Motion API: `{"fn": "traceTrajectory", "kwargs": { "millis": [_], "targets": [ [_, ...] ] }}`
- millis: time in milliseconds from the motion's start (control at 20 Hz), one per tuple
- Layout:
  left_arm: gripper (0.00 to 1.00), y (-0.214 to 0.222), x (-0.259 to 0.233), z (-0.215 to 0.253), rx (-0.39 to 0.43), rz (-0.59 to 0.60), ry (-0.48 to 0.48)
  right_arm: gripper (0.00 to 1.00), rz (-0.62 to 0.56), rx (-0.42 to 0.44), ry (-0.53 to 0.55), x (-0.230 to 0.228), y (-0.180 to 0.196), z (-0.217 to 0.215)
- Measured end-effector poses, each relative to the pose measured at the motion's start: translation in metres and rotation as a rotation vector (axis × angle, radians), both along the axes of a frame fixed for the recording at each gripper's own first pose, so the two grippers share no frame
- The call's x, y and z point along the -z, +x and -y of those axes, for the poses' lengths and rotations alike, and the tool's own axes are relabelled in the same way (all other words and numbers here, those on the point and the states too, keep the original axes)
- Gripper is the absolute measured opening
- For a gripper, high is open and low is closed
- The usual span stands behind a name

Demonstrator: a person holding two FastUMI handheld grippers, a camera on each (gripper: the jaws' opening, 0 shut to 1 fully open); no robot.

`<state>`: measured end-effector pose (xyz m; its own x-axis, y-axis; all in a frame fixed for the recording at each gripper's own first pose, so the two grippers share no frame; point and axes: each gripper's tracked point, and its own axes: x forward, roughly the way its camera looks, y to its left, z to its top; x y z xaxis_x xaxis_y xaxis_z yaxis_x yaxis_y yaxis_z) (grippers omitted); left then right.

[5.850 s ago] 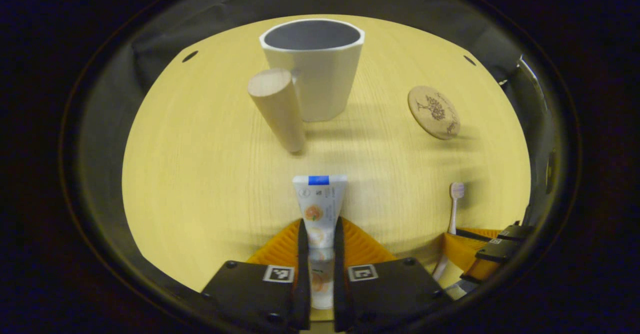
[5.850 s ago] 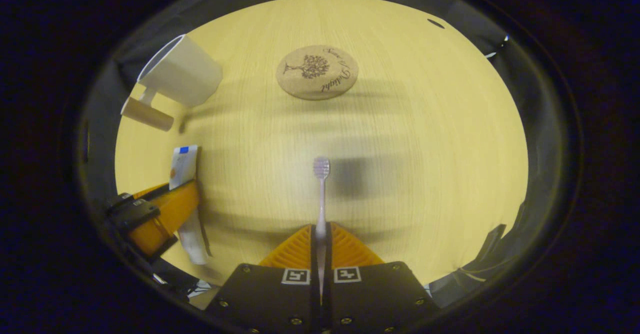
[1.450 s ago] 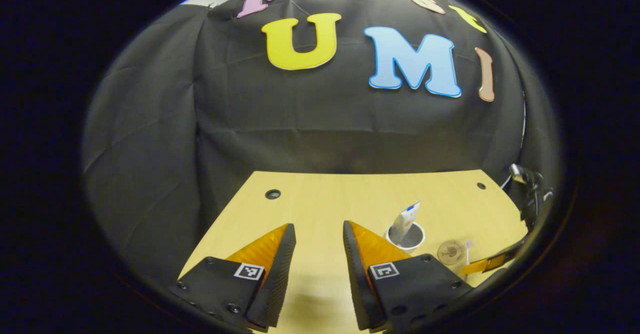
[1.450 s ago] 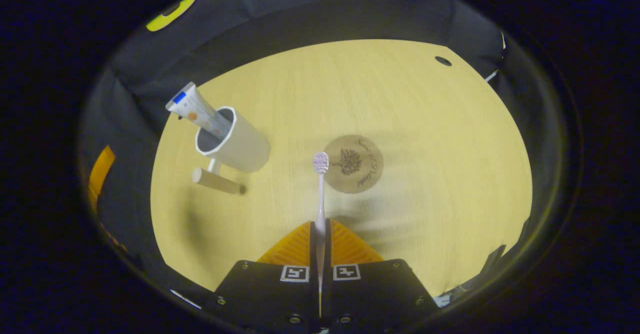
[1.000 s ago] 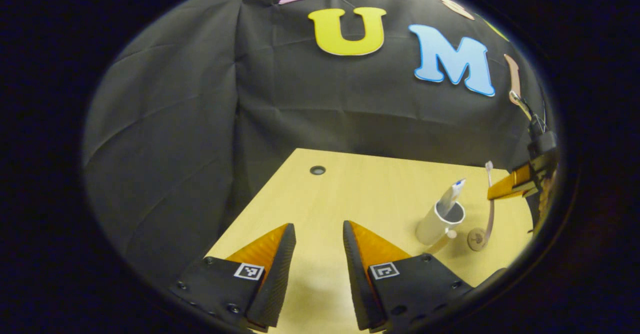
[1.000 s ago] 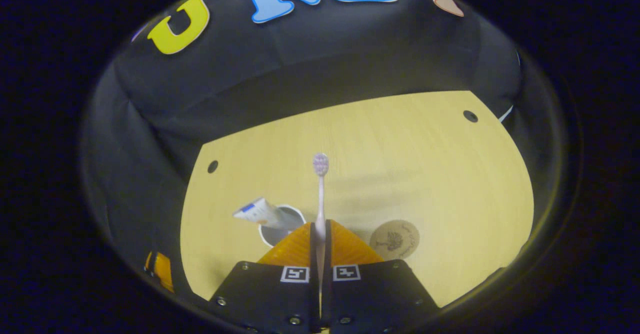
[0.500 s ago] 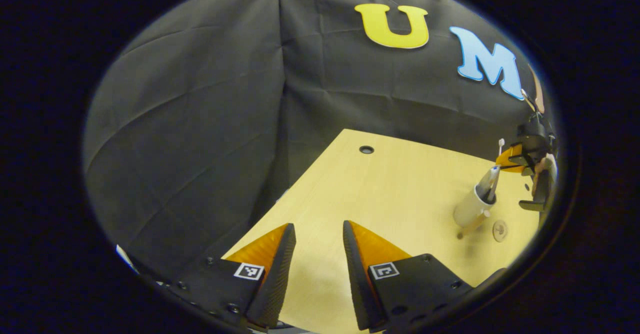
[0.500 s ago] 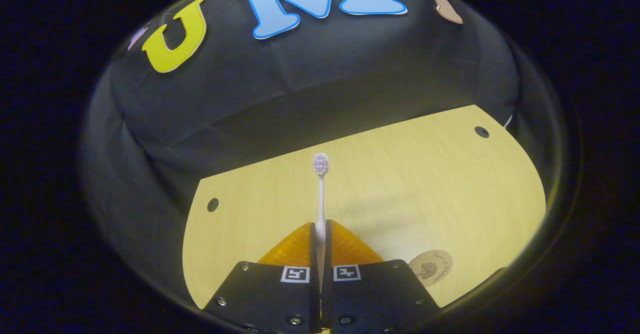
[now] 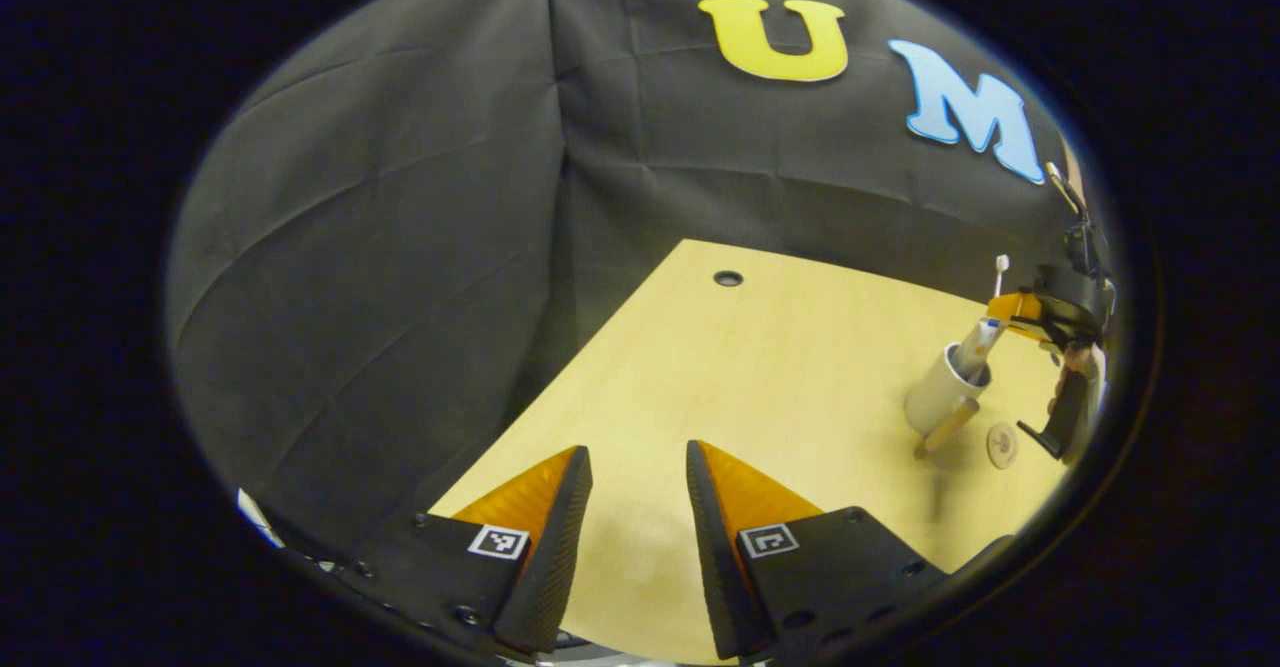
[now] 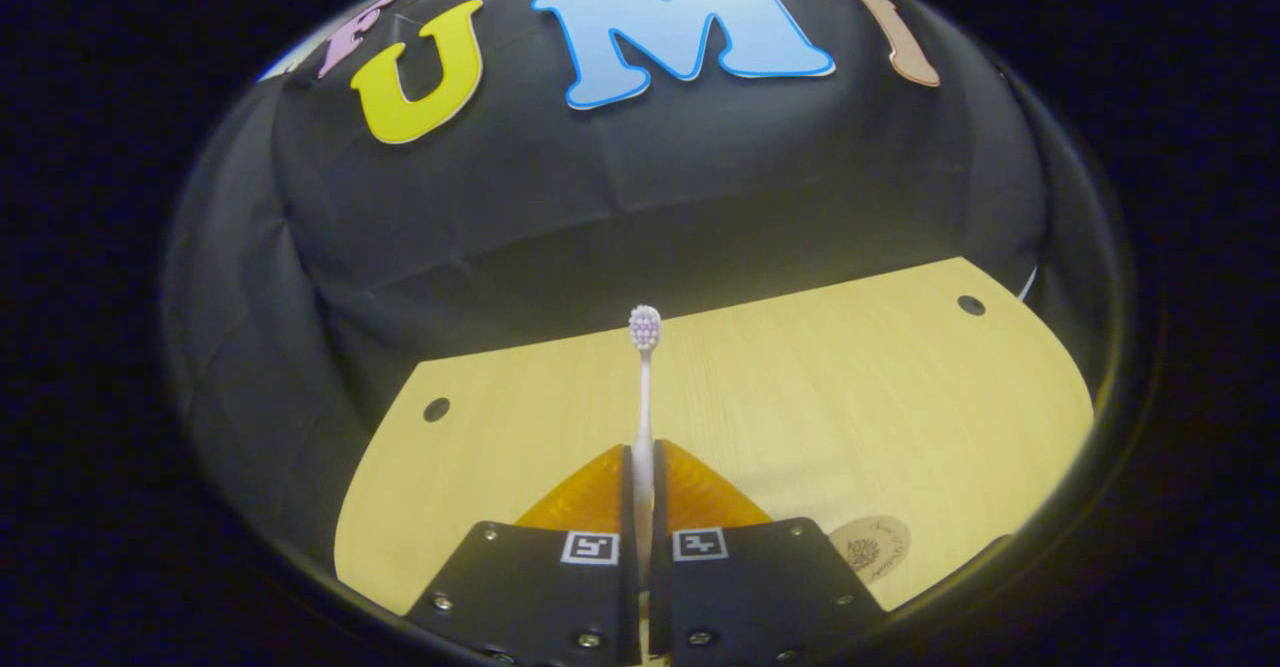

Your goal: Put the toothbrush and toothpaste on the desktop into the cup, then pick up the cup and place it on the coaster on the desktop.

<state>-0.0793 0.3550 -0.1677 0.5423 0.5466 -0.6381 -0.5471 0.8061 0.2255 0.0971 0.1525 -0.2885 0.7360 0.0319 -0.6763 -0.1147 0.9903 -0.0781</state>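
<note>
Toothbrush held above the cup

Right gripper (image 10: 643, 467) jaws clamp the toothbrush (image 10: 644, 367); left gripper (image 9: 638, 477) jaws open over the counter (image 9: 760, 367); toothpaste (image 9: 976, 343) stands in cup (image 9: 940, 399).

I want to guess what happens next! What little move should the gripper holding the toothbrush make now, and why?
Probably open the right gripper: it pinches the thin pale toothbrush upright, over the white cup where the toothpaste tube already stands.
</note>
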Motion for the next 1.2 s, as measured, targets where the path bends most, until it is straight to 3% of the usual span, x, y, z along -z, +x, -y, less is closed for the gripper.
{"fn": "traceTrajectory", "kwargs": {
  "millis": [150,400,600,700,850,950,1100,1150,1200],
  "targets": [
    [0.62,0.012,0.003,0.025,0.056,-0.001,-0.017,0.11,-0.030,-0.004,0.003,0.001,-0.036,0.014],
    [0.58,0.045,0.015,0.058,0.147,0.011,-0.057,0.10,-0.068,0.000,-0.012,-0.003,-0.073,0.038],
    [0.67,0.072,0.020,0.093,0.243,0.016,-0.112,0.10,-0.101,0.004,-0.022,-0.003,-0.097,0.054],
    [0.62,0.087,0.022,0.113,0.303,0.013,-0.156,0.10,-0.113,0.016,-0.030,-0.003,-0.108,0.065],
    [0.67,0.111,0.028,0.141,0.385,-0.003,-0.217,0.10,-0.120,0.048,-0.037,-0.009,-0.115,0.086],
    [0.58,0.122,0.038,0.162,0.437,-0.041,-0.268,0.10,-0.105,0.085,-0.040,-0.018,-0.115,0.103],
    [0.58,0.136,0.059,0.187,0.507,-0.126,-0.332,0.11,-0.083,0.142,-0.046,-0.032,-0.115,0.131],
    [0.66,0.139,0.065,0.197,0.529,-0.158,-0.352,0.10,-0.078,0.162,-0.052,-0.036,-0.118,0.141],
    [0.66,0.144,0.069,0.205,0.547,-0.179,-0.365,0.10,-0.075,0.184,-0.058,-0.040,-0.121,0.152]
  ]
}}
